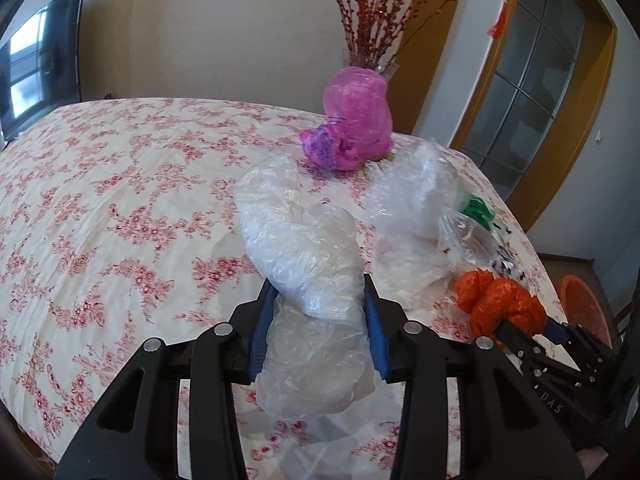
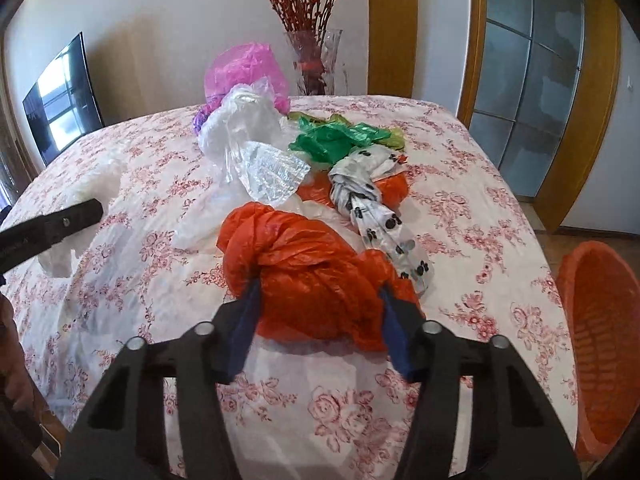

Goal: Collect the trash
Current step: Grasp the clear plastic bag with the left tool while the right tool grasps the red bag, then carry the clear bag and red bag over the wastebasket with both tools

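My left gripper (image 1: pixel 318 292) is shut on a crumpled clear plastic bag (image 1: pixel 304 248), held above the floral tablecloth (image 1: pixel 120 208). My right gripper (image 2: pixel 318 292) is shut on an orange plastic bag (image 2: pixel 304 268) that rests on the table; this bag also shows in the left wrist view (image 1: pixel 500 304). Behind it lie a white bag with black paw prints (image 2: pixel 380 216), a green bag (image 2: pixel 340 138), another clear bag (image 2: pixel 248 136) and a pink bag (image 2: pixel 246 70). The left gripper's finger (image 2: pixel 60 224) enters the right wrist view from the left.
An orange plastic basket (image 2: pixel 600 344) stands off the table's right edge. A glass vase of red-berry branches (image 2: pixel 316 60) stands at the table's far edge. A dark TV screen (image 2: pixel 60 108) hangs on the left wall. Glass doors with wooden frames (image 2: pixel 532 80) are behind on the right.
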`<state>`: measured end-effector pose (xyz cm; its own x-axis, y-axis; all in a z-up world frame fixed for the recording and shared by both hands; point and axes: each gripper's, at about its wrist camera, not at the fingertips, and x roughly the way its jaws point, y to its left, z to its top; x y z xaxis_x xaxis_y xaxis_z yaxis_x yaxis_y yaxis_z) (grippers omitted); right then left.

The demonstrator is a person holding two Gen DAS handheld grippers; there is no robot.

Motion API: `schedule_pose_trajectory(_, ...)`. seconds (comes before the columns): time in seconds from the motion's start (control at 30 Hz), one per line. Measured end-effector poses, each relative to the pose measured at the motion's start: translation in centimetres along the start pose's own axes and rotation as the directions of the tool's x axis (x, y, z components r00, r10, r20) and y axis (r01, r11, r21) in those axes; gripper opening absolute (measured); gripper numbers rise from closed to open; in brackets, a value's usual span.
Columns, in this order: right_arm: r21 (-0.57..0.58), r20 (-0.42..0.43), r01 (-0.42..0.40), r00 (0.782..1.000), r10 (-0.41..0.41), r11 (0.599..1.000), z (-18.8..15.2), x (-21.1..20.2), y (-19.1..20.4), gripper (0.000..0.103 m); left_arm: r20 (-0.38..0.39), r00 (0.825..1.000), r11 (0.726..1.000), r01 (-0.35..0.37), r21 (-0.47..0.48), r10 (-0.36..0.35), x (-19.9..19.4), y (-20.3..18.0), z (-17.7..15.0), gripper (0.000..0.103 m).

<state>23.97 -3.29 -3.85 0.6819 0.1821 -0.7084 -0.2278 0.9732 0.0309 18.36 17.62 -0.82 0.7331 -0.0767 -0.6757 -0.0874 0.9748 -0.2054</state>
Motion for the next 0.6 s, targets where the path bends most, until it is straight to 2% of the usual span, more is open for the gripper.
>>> schedule_pose_trajectory(0.1, 0.021, 0.007, 0.0, 1.0, 0.0, 1.0, -0.3, -0.8, -0.8, 0.047, -0.002, 1.0, 1.0, 0.013, 0.014, -0.013, -0.1, -0.7, -0.2, 0.041)
schedule_pose_trajectory(0.3, 0.075, 0.039, 0.03, 0.999, -0.033, 0.997, -1.2, -3.0, -3.4, 0.046, -0.002, 0.999, 0.998, 0.041, 0.041, -0.041, -0.3, -2.2, -0.5, 0.041)
schedule_pose_trajectory(0.6, 0.143, 0.093, 0.132, 0.985, -0.147, 0.981, -2.2, -6.4, -7.4, 0.046, -0.012, 0.996, 0.991, 0.094, 0.096, -0.093, -0.9, -5.9, -1.0, 0.041)
